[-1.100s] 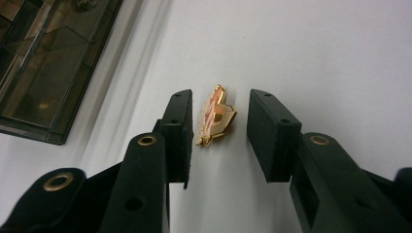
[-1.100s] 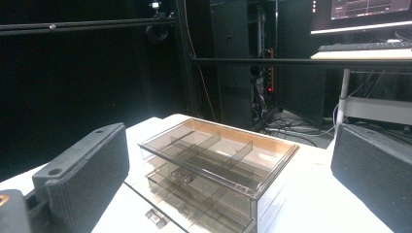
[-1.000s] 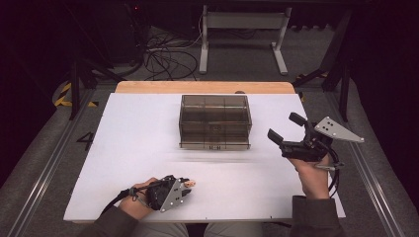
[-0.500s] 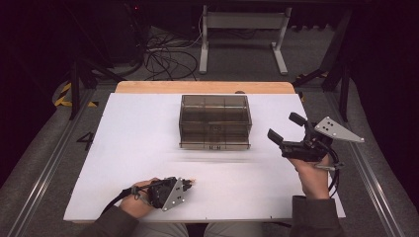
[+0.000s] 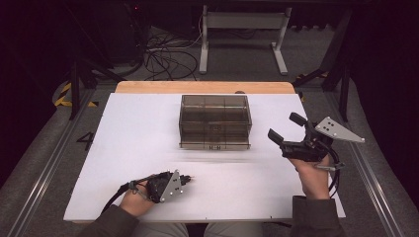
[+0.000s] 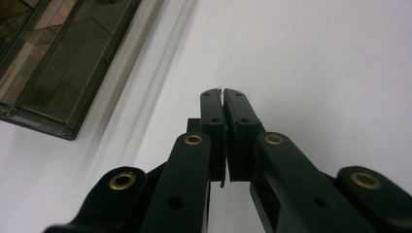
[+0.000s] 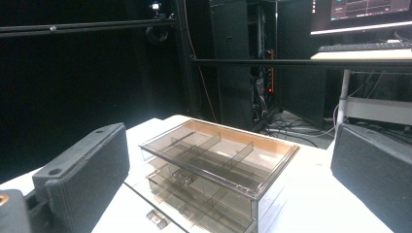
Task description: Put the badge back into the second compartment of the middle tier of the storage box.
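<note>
Your left gripper (image 5: 185,178) sits low over the near-left part of the white table (image 5: 133,143), lying on its side with the grey plate facing up. In the left gripper view its jaws are pressed nearly together, pinching a tiny pale object (image 6: 220,89) at the very tips — too small to identify. Your right gripper (image 5: 287,128) is held above the table's right side, just beside the drawer organizer, and points toward it; its jaws stand wide apart with nothing between them. The smoky transparent drawer organizer (image 5: 215,121) rests at the centre of the table toward the far edge. In the right gripper view it shows divided compartments under a clear top — stacked drawers are visible below. Cables (image 5: 165,57) lie on the floor beyond the table.
</note>
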A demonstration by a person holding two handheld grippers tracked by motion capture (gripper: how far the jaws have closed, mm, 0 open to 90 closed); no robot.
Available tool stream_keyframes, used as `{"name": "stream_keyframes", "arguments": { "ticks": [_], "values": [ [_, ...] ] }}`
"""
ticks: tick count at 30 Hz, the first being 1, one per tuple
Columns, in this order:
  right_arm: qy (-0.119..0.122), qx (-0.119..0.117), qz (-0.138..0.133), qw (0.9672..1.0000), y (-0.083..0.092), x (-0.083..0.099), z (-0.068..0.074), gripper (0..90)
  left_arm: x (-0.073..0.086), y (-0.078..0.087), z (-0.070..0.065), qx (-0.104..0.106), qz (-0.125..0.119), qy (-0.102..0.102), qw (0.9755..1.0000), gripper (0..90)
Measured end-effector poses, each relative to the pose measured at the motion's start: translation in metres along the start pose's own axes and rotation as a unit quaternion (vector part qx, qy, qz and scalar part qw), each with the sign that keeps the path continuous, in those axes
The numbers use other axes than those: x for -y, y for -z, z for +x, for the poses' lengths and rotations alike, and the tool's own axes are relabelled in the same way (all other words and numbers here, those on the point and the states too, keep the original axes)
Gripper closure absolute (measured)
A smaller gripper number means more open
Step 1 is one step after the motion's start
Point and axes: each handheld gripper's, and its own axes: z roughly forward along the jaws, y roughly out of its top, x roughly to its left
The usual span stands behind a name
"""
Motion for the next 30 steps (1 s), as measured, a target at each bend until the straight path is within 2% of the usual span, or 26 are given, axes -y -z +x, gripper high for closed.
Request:
{"name": "stream_keyframes", "arguments": {
  "ticks": [10,15,21,22,25,30],
  "values": [
    [0.000,-0.001,0.001,1.0000,0.000,0.000,0.000,1.2,0.002,-0.002,0.008,0.021,-0.010,0.032,0.9992,88.0],
    [-0.001,-0.002,0.003,1.0000,-0.001,0.000,0.000,1.2,0.002,-0.003,0.008,0.018,-0.012,0.037,0.9991,88.4],
    [-0.002,-0.002,0.004,1.0000,-0.001,0.001,0.000,1.2,0.002,-0.001,0.010,0.016,-0.020,0.053,0.9983,88.3],
    [-0.001,-0.002,0.004,1.0000,-0.001,0.001,0.000,1.3,0.002,0.000,0.011,0.014,-0.024,0.048,0.9985,88.3],
    [-0.001,-0.003,0.003,1.0000,-0.001,0.001,0.001,1.2,0.001,0.004,0.012,0.009,-0.043,0.058,0.9974,88.3],
    [0.000,-0.003,0.003,1.0000,-0.001,0.001,0.000,1.2,-0.002,0.007,0.016,0.009,-0.059,0.071,0.9957,88.3]
  ]
}}
